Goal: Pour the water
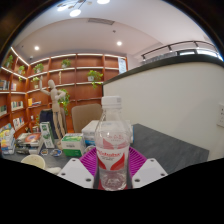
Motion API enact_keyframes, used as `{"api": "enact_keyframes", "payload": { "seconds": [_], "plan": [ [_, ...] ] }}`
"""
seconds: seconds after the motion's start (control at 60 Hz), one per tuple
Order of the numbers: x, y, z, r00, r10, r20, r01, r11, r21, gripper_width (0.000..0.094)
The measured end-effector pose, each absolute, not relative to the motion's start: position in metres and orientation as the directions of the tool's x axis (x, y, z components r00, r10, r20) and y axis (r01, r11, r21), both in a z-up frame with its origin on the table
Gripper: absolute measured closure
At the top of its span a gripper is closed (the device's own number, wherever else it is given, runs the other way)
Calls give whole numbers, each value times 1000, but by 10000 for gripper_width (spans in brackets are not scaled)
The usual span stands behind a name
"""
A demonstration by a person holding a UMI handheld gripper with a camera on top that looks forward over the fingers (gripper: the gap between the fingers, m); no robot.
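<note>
**Bottle upright between the fingers, lower part out of sight**

The bottom of the water bottle [113, 145] is cut off where it drops behind the gripper's body at 6 o'clock, so what it rests on cannot be seen. Its label, a pink and red band around the lower half, is too small to read, and the water level inside the clear plastic is hard to judge. The clutter at 9 o'clock is mostly indistinct: a green and white box [72, 143] can be picked out, with small packets beside it that cannot be identified. Shelves [60, 85] with plants stand further back at 10 o'clock, dim and lacking detail.

The bottle stands upright, white cap on, in the middle of the gripper [113, 170], directly between the two fingers. The magenta pads [92, 160] show on either side of its body at 7 and 5 o'clock and appear to touch it, so the jaws look clamped on the bottle. Beyond it a grey table [170, 148] stretches toward 3 o'clock, and a white curved counter [175, 95] rises behind at 2 o'clock.
</note>
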State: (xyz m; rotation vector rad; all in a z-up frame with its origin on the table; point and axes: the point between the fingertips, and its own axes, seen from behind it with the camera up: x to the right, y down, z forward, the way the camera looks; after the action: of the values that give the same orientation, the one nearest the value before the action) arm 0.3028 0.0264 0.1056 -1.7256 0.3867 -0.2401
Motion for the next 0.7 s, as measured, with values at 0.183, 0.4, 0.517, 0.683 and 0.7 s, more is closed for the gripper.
{"api": "enact_keyframes", "payload": {
  "seconds": [0.183,0.4,0.517,0.683,0.7],
  "plan": [
    [296,21,97,923,-379,-67,-149,-191,-970,304],
    [263,-4,86,951,-304,-48,-127,-246,-961,44],
    [244,-37,92,960,-281,-6,-86,-273,-958,45],
    [208,-96,123,980,-200,26,-26,-252,-967,48],
    [206,-102,126,980,-196,31,-19,-252,-968,49]
  ]
}}
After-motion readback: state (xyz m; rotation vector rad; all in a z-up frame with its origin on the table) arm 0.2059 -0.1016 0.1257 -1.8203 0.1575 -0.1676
